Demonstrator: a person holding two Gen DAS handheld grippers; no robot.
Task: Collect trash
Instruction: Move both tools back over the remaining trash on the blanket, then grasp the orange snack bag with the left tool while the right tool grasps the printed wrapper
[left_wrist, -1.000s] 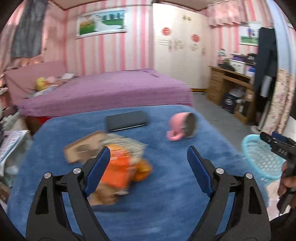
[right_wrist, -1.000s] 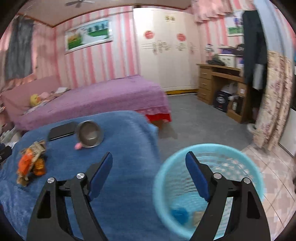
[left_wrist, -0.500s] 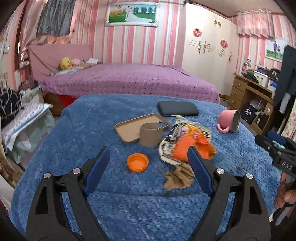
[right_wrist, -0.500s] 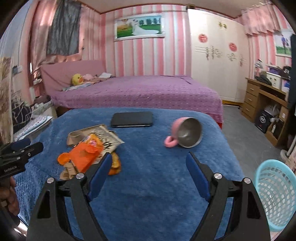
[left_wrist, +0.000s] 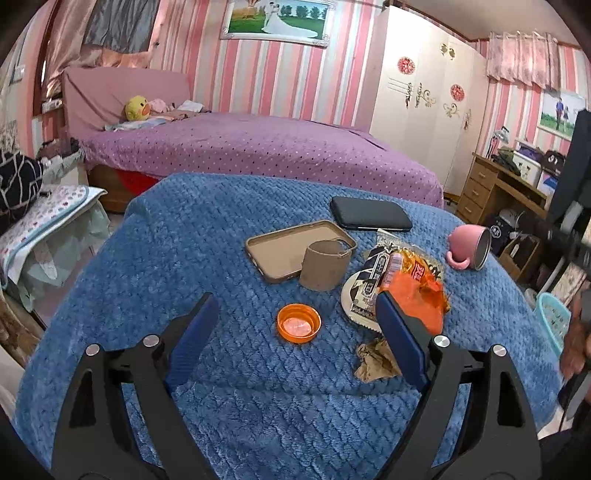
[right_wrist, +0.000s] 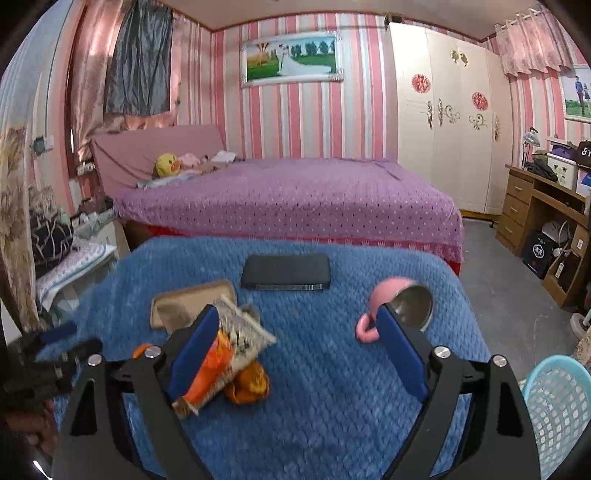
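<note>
Blue quilted cloth covers the desk (left_wrist: 155, 258), and the trash lies clustered on it just ahead of you. Your left tool (left_wrist: 293, 328) is spread wide with nothing between its pads; the orange bottle cap (left_wrist: 298, 323) sits on the cloth in the gap ahead of it. Your right tool (right_wrist: 295, 339) is opening, also empty, hovering beside the orange wrapper (left_wrist: 417, 291).

That wrapper is thin crinkly film, light and slippery, lying on a printed packet (left_wrist: 373, 273); pinch a raised fold at its edge, since a flat face will likely slide away. The crumpled brown paper (left_wrist: 375, 360) looks soft and will crush easily, so take it across the bulk. The cardboard tube (left_wrist: 324, 267) stands upright touching the tan phone case (left_wrist: 291, 249); it seems stiff but hollow, so grip it across its width gently. The cap is small, rigid and low, best taken by its rim.

Red-and-white characters show on the wrapper and black print on the packet, but neither can be read. The teal basket (right_wrist: 557, 402) stands on the floor off the desk's right side.
</note>
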